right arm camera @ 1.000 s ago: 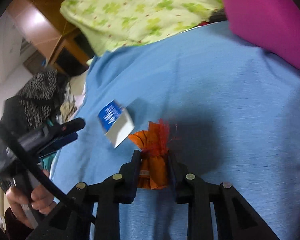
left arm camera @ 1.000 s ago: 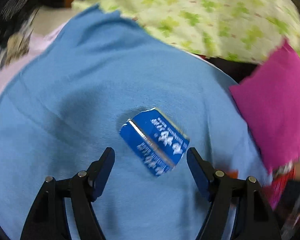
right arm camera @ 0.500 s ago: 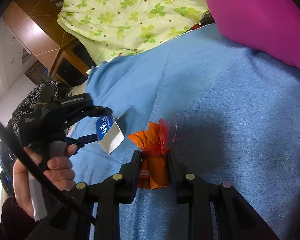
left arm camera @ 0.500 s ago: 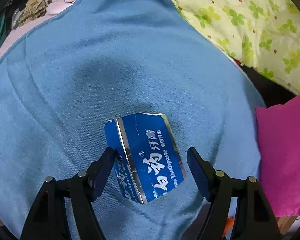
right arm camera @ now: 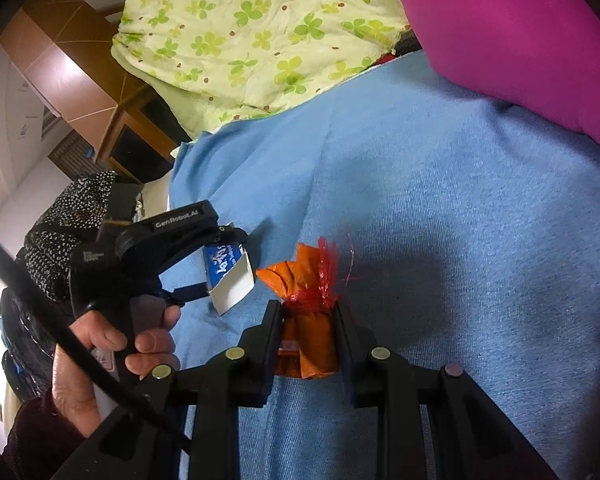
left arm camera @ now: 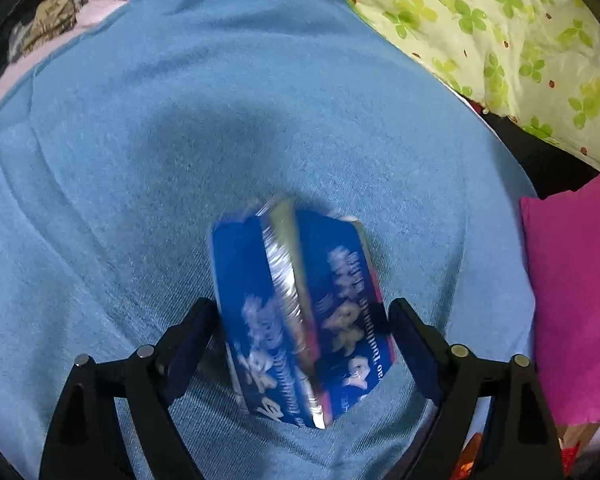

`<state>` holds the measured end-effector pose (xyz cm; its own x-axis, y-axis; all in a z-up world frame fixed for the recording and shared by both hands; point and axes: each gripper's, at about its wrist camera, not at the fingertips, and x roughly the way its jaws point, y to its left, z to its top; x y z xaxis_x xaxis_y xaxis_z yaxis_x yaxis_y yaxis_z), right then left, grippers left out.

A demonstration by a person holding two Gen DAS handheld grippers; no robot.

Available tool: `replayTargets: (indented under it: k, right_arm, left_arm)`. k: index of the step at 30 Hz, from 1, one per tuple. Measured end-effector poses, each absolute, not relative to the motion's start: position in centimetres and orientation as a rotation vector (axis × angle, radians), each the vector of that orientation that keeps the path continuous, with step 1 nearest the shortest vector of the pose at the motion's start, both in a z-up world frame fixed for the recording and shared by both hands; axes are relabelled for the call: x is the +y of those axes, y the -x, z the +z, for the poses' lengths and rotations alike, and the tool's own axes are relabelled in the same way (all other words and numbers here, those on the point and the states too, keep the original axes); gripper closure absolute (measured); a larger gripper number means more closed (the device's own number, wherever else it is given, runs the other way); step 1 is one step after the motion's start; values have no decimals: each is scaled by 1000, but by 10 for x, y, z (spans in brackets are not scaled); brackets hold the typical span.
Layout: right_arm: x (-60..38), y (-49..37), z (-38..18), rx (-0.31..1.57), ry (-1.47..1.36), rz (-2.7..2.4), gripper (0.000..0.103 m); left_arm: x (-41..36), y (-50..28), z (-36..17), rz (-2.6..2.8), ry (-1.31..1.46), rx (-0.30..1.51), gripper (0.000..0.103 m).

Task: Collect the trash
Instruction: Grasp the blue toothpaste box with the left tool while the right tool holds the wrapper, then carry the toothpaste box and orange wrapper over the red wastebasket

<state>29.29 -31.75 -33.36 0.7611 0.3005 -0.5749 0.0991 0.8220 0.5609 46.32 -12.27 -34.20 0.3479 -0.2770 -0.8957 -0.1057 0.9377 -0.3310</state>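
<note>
Blue cloth [right arm camera: 440, 240] covers bed, clover quilt [right arm camera: 252, 36] at far edge. Left gripper [left arm camera: 302, 316] opening around toothpaste box [left arm camera: 300, 320]; right gripper [right arm camera: 306, 320] clenched on orange wrapper [right arm camera: 306, 320].

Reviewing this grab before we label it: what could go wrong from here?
1. The left gripper straddles the torn toothpaste box with jaws opening; closing could crush the box or skid it across the blue cloth.
2. The fingertips may pinch cloth too.
3. The right gripper, shut on the orange wrapper, sits close by; they could collide.
</note>
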Motion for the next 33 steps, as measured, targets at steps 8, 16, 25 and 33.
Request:
replayTargets:
  k: [8, 16, 25, 33]
  right_arm:
    - [-310, -288, -324, 679, -579, 115, 75]
    - [-299, -270, -308, 606, -545, 100, 75]
    - [-290, -195, -274, 437, -573, 94, 75]
    - [-297, -106, -241, 339, -561, 67, 75]
  left_arm:
    - [-98, -443, -333, -221, 420, 1162, 48]
    - [-71, -396, -311, -256, 340, 1097, 57]
    - [-72, -301, -234, -234, 50, 836, 57]
    - [-105, -209, -168, -265, -148, 551, 57]
